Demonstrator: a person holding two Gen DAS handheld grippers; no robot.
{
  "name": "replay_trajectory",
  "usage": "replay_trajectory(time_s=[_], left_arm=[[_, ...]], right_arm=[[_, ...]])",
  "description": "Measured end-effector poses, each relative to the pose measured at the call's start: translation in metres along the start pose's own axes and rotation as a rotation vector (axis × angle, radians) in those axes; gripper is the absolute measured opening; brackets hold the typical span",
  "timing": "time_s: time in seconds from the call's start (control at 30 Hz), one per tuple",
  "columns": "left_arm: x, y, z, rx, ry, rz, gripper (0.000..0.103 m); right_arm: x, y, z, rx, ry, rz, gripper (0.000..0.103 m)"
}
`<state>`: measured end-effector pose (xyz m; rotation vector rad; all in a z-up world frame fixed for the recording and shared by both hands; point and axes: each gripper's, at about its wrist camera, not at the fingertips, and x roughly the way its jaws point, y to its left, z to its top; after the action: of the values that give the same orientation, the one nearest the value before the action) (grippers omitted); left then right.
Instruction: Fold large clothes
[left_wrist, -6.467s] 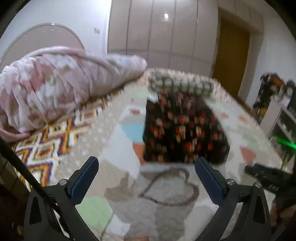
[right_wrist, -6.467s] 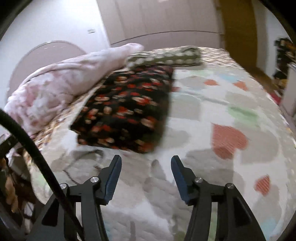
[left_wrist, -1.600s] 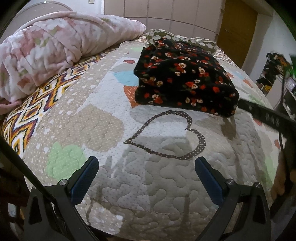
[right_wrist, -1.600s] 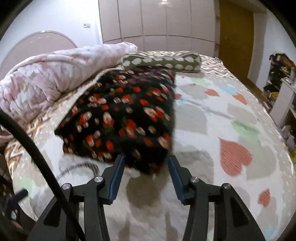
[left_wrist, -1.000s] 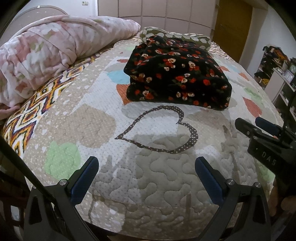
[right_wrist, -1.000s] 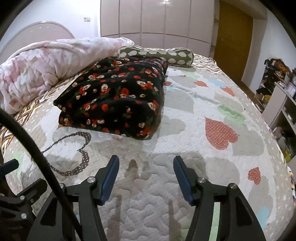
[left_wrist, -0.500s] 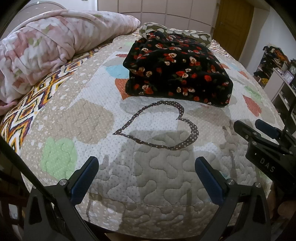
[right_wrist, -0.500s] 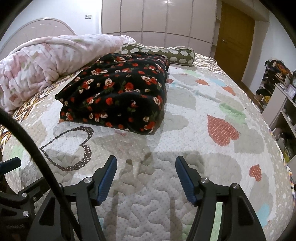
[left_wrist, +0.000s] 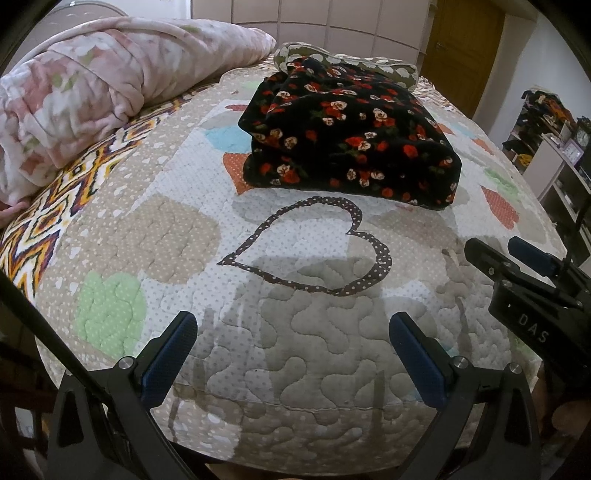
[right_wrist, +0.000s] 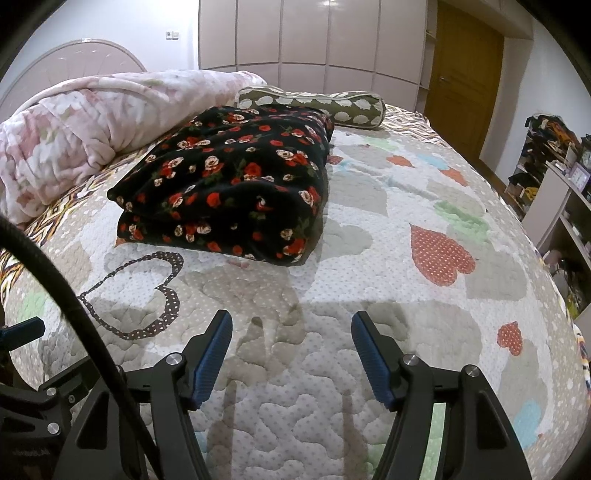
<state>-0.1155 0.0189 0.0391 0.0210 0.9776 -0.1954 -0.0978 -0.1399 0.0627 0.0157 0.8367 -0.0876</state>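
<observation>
A bed is covered by a quilted bedspread (right_wrist: 369, 236) patterned with hearts in grey, red, green and blue, with one heart outlined in dotted brown (left_wrist: 314, 247). Along the far left side of the bed a bulky pink floral blanket (left_wrist: 92, 92) is bunched up. Across the head of the bed a green bolster pillow (right_wrist: 314, 105) with white spots is laid. The black floral garment (right_wrist: 229, 177) is seen folded into a thick rectangular bundle on the bedspread, in front of the bolster and just beside the blanket, its near edge close to the outlined heart. A wardrobe wall and a brown door (right_wrist: 461, 77) are visible behind the bed, and cluttered shelves (right_wrist: 554, 177) stand at the right.

The left gripper (left_wrist: 291, 332) is held over the foot of the bed, its jaws spread wide and empty, well apart from the garment. The right gripper (right_wrist: 291, 328) is likewise held over the bedspread with jaws released, grasping nothing, short of the garment's near edge.
</observation>
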Motion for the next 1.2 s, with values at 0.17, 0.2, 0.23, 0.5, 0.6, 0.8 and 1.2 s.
replay_trajectory(time_s=[0.17,0.2,0.23,0.5,0.6,0.8,1.2], left_arm=[[0.0002,0.0008,-0.0002,-0.002,-0.005,0.007,0.103],[0.0,0.0015,-0.0002,-0.004,-0.009,0.013,0.103],[-0.0004,0.002,-0.0001,-0.007,-0.013,0.018,0.103],[0.0001,0.0042,0.0004,-0.013,-0.018,0.029,0.103],[0.0004,0.0041,0.0005,-0.013,-0.019,0.032,0.103],[0.0009,0.005,0.0006,-0.015,-0.018,0.033,0.103],[0.0043,0.0051,0.0002,-0.02,-0.011,0.036,0.103]], right_arm=[[0.0001,-0.0002,-0.0003,0.0,-0.001,0.0,0.072],[0.0001,-0.0002,-0.0004,-0.001,-0.001,0.0,0.072],[0.0002,-0.0001,-0.0004,-0.001,0.0,0.001,0.072],[0.0005,0.0009,-0.0007,-0.001,0.0,0.0,0.073],[0.0,0.0002,-0.001,-0.004,-0.001,-0.001,0.073],[0.0,0.0002,-0.0017,-0.004,-0.001,-0.002,0.073],[0.0008,0.0013,-0.0023,-0.006,0.0,-0.003,0.074]])
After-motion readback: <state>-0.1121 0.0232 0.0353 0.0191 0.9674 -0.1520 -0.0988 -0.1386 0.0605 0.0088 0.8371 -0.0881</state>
